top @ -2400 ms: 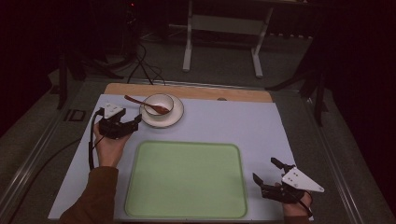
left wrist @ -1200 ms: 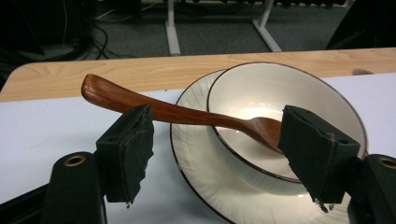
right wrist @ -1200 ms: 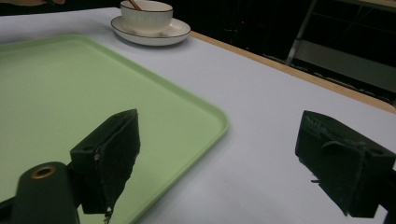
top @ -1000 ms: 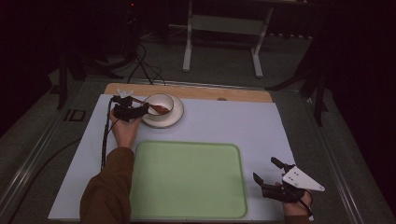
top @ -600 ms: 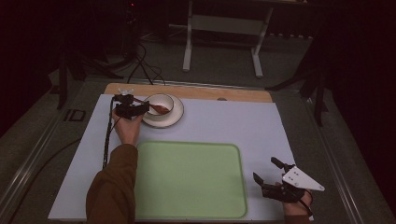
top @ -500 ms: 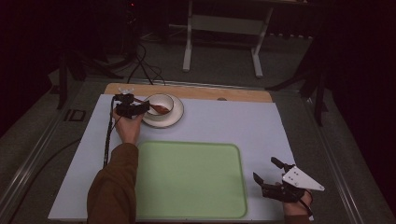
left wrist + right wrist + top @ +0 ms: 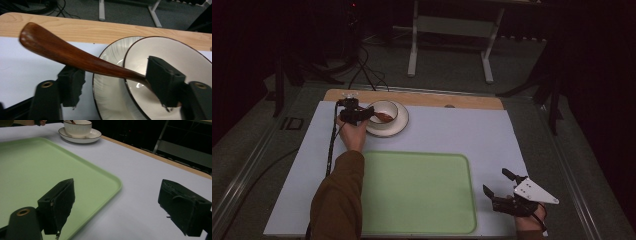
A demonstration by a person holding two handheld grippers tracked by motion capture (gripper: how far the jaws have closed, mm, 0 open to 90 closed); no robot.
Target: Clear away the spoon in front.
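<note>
- Spoon (image 7: 75, 58): dark reddish-brown polished wood, its handle sticking up out of the white bowl (image 7: 172, 62) on its saucer (image 7: 110, 82), far-left on the counter (image 7: 452, 130).
- Left gripper (image 7: 117, 85): its 2 jaws have just been closing around the handle, not visibly pressing.
- Right gripper (image 7: 125, 205): jaws wide apart, nothing between, beside the green tray (image 7: 30, 167).

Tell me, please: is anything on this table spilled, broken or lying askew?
Nothing stands out. The wooden spoon leans in the bowl, which sits on its saucer; the left gripper has just been closing around the handle. The green tray lies flat and bare.

No text, label, brand, number or sign can be read on anything here
</note>
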